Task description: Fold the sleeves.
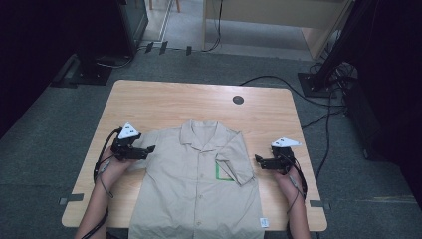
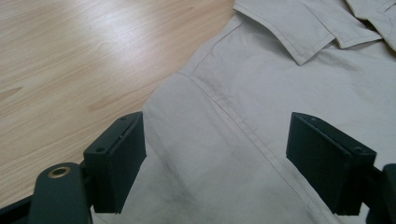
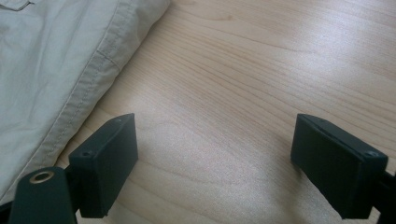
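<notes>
On the wooden table (image 1: 149, 99) a beige short-sleeved shirt (image 1: 194, 199) lies flat; it looks light and limp, best pinched at its unfolded sleeve (image 2: 196, 163). Left gripper (image 1: 149, 149) and right gripper (image 1: 257, 159) gape, empty.

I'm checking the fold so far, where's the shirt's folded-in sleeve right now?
In the high view the folded sleeve lies across the shirt front on the right side, covering part of the green-edged pocket, just inboard of the right gripper.
</notes>
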